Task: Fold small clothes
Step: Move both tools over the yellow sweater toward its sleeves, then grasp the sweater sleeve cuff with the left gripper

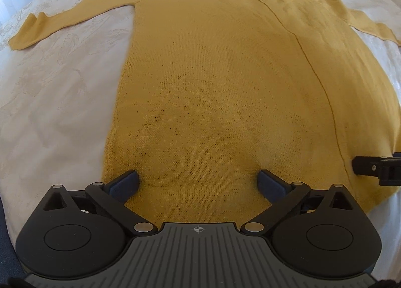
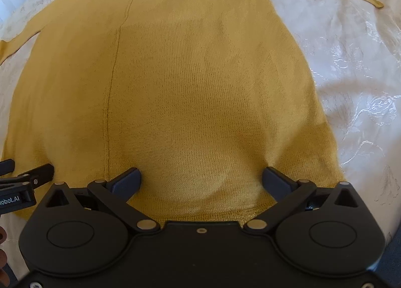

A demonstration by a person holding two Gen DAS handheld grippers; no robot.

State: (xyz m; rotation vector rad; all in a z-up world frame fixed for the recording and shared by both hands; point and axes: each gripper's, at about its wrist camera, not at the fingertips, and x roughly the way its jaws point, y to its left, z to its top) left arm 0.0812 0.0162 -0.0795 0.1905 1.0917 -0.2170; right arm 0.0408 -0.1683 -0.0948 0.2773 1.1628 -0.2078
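Risks at the hem grasp: yellow knit sweater

Sweater (image 1: 213,92) lies flat and face-up-or-down (cannot tell which) on the white bedspread (image 1: 57,102), both sleeves spread outward, neckline at the far end, hem nearest you. A long crease or seam (image 1: 313,80) runs lengthwise down one side of the body.

Left gripper (image 1: 198,182) has its jaws spread fully wide and grips nothing; both pads sit over the fabric just inside the hem. Right gripper (image 2: 201,179) is in the same condition: jaws wide apart, nothing held, poised over the hem on the opposite side.

Expect these faults:

1. Single-layer pickup. The knit is thin and loose. If your pads close too shallow, you likely lift only the top layer and the body separates as it rises.
2. Bedspread capture. If you press too deep, the jaws may pinch the cover beneath along with the hem.
3. Uneven fold. The two grippers stand near each other at the hem; unequal lift heights would probably skew the fold line.
4. Sleeve drag. The outstretched sleeves may trail and bunch unless you fold them in.
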